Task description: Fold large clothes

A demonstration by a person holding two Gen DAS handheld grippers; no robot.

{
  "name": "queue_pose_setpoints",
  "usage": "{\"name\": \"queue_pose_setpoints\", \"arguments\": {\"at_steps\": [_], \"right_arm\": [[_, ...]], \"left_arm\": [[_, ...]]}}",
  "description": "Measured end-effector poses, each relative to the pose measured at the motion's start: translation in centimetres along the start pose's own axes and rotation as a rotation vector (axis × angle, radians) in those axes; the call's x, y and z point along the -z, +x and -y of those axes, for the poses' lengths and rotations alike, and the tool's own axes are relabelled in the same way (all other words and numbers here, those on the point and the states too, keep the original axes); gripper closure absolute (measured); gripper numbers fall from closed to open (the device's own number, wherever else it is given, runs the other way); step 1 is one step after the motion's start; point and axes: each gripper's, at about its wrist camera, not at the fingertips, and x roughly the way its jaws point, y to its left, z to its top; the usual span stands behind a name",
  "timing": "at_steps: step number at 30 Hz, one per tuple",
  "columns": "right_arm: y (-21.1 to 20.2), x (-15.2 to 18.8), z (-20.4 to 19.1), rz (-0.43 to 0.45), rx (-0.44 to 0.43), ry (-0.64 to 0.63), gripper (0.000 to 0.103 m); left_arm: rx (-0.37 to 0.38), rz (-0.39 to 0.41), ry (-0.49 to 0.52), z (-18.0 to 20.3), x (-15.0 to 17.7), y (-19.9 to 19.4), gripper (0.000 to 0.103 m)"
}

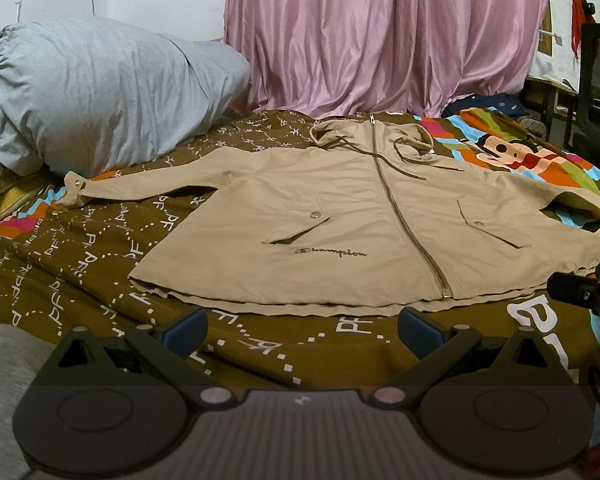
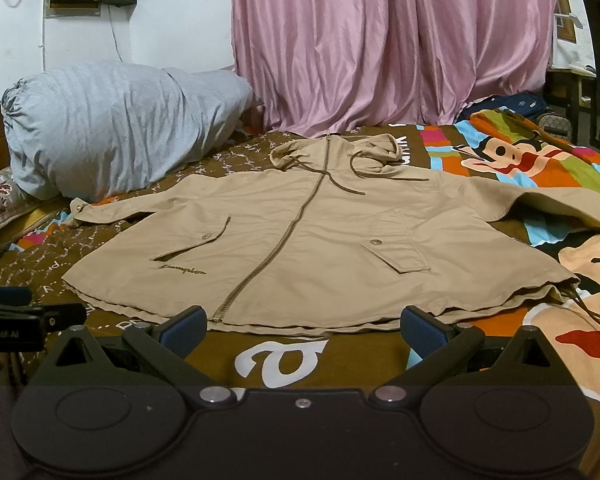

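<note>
A bed covered by a brown patterned bedspread (image 2: pixel 340 364) with a bright cartoon print toward its right edge carries a beige zip-up hooded jacket (image 2: pixel 300 248) spread flat, front up, across its middle, and a bulky grey bundle (image 2: pixel 116 120) at its far left corner.

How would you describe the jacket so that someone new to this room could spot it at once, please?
Start at the pink curtain behind the bed; the jacket lies spread flat on the patterned bedspread just in front of it, right of the grey pillow. It is the only plain tan item there, with a central zip, a drawstring hood and flap pockets.
</note>
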Motion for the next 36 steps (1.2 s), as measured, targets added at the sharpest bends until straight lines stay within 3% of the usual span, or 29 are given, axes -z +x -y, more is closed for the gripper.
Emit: {"name": "queue_pose_setpoints", "arguments": {"at_steps": [5, 8, 11, 16, 20, 23, 26, 32, 36], "right_arm": [[-0.2, -0.1, 1.6, 0.052, 0.085, 0.030, 0.000], [-1.8, -0.7, 3.2, 0.161, 0.197, 0.058, 0.000], [-3.3, -1.9, 5.8, 0.206, 0.320, 0.083, 0.000], [-5.4, -3.9, 13.1, 0.195, 0.425, 0.159, 0.000], [-6.5, -4.9, 21.6, 0.145, 0.467, 0.317, 0.000], [-6.1, -5.3, 27.9, 0.104, 0.429, 0.480, 0.000], [-4.4, -5.4, 32.8, 0.059, 0.480, 0.598, 0.000], [-0.8, -5.6, 39.4, 0.048, 0.567, 0.722, 0.000], [1.2, -5.1, 42.5, 0.072, 0.623, 0.927, 0.005]], "left_arm": [[0.026, -0.033, -0.025, -0.2, -0.9, 1.2, 0.001], [0.039, -0.024, -0.047, -0.6, -1.8, 1.9, 0.001], [0.045, -0.008, -0.036, -0.4, -3.2, 2.9, 0.001], [0.083, 0.010, 0.017, 0.8, -5.7, 5.8, 0.001], [0.110, -0.004, 0.008, 1.6, -7.6, 9.1, 0.001], [0.126, -0.004, 0.004, 2.1, -8.9, 11.9, 0.001], [0.131, -0.011, 0.019, 2.6, -9.7, 14.8, 0.001], [0.143, -0.002, 0.034, 2.5, -10.3, 19.2, 0.001], [0.152, 0.023, -0.028, 1.4, -9.5, 20.0, 0.001]]}}
